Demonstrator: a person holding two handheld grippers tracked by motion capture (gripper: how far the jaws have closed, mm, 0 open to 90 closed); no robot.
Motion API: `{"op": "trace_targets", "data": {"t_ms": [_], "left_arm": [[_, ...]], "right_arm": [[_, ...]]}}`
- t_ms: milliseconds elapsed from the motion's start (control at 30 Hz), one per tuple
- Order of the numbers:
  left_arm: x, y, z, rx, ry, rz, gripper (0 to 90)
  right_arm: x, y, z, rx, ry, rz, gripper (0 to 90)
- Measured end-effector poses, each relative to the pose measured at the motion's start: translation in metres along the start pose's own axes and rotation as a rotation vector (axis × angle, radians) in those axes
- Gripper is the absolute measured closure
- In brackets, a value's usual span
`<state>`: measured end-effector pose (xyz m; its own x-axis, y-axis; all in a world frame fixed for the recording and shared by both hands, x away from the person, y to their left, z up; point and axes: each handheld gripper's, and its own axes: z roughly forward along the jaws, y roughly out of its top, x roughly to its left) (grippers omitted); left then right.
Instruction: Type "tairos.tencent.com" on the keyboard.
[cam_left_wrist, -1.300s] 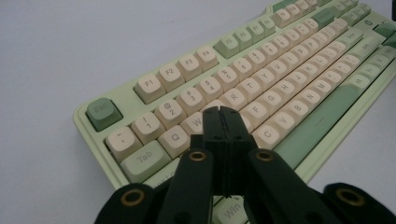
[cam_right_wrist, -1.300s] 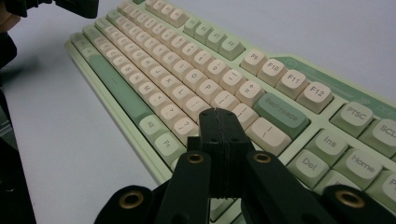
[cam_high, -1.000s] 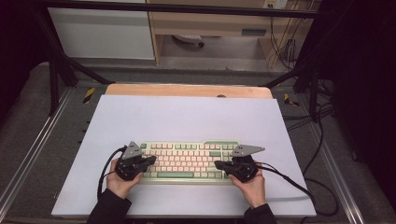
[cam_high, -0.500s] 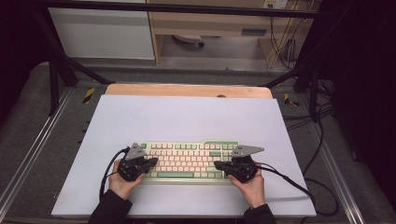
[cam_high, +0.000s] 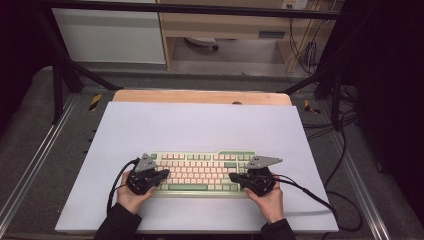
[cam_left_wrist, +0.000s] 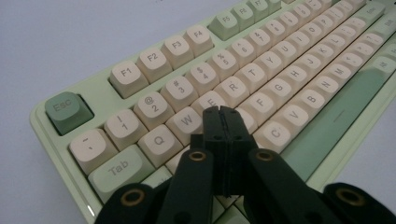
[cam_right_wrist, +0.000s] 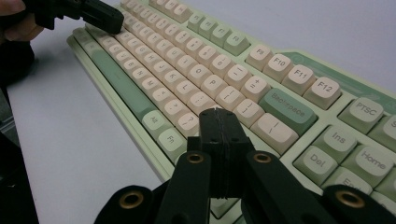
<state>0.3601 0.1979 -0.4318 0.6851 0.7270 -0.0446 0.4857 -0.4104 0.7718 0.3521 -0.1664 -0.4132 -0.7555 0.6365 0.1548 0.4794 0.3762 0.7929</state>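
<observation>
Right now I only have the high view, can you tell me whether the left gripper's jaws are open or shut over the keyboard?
Observer: The left gripper is shut, jaws pressed together with nothing between them.
Operator: Which keys is its tip over?
Observer: In the left gripper view the tip sits by the E key of the keyboard.
Operator: And the right one?
Observer: The right gripper is shut too, its tip near the Backspace key.
</observation>
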Motion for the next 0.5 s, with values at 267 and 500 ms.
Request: {"op": "trace_targets", "data": {"t_ms": [267,500], "left_arm": [[0.001,0.001,-0.011,-0.030,0.003,-0.009,90.0],[0.002,-0.002,-0.019,-0.039,-0.001,-0.007,90.0]], "right_arm": [[0.000,0.001,-0.001,-0.005,0.003,0.003,90.0],[0.001,0.002,0.000,-0.011,0.009,0.016,90.0]]}}
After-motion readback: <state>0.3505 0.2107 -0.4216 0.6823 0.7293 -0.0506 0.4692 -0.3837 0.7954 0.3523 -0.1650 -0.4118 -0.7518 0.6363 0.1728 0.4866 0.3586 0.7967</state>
